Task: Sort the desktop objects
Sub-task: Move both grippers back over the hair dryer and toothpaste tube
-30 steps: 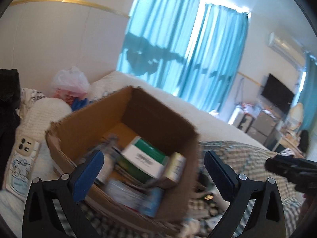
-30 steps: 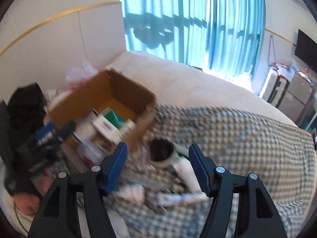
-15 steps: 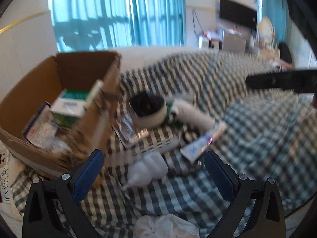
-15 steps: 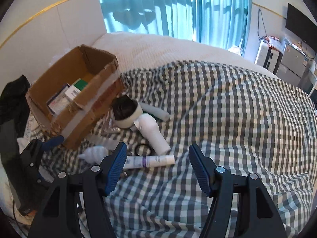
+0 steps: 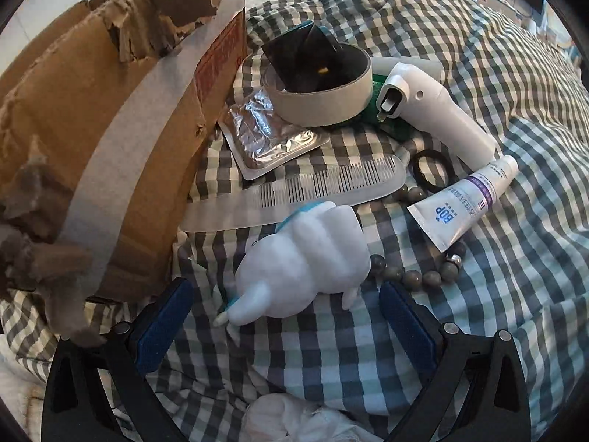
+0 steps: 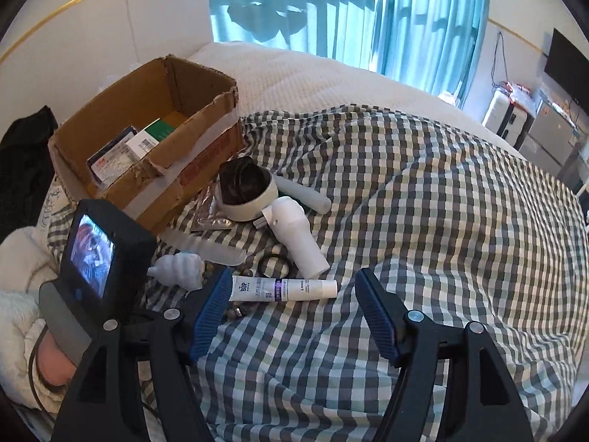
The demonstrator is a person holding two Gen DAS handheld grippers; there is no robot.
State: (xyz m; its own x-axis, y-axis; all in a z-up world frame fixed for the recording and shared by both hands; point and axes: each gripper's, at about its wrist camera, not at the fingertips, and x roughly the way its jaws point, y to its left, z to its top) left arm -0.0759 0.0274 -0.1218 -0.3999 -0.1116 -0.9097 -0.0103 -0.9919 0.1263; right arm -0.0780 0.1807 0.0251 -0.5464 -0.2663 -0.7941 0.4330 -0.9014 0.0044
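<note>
Left hand-held gripper [image 5: 281, 326]: jaws wide apart, blue pads low in frame, nothing between them.
White ridged toy [image 5: 309, 261]: lay on its side just ahead of the pads, touching neither.
Comb [image 5: 294, 191]: translucent, flat behind the toy, handle end against the box.
Cardboard box [image 5: 110, 110]: torn, taped wall filled the left.
Foil packet [image 5: 268, 140]: beside the box, partly under the tape roll [image 5: 320, 84].
White device [image 5: 434, 110]: right of the roll.
Tube [image 5: 464, 199]: lay slanted, over a bead bracelet [image 5: 412, 276].
Black ring [image 5: 430, 169]: between comb and tube.
Bedding: checked blanket [image 5: 497, 294].
</note>
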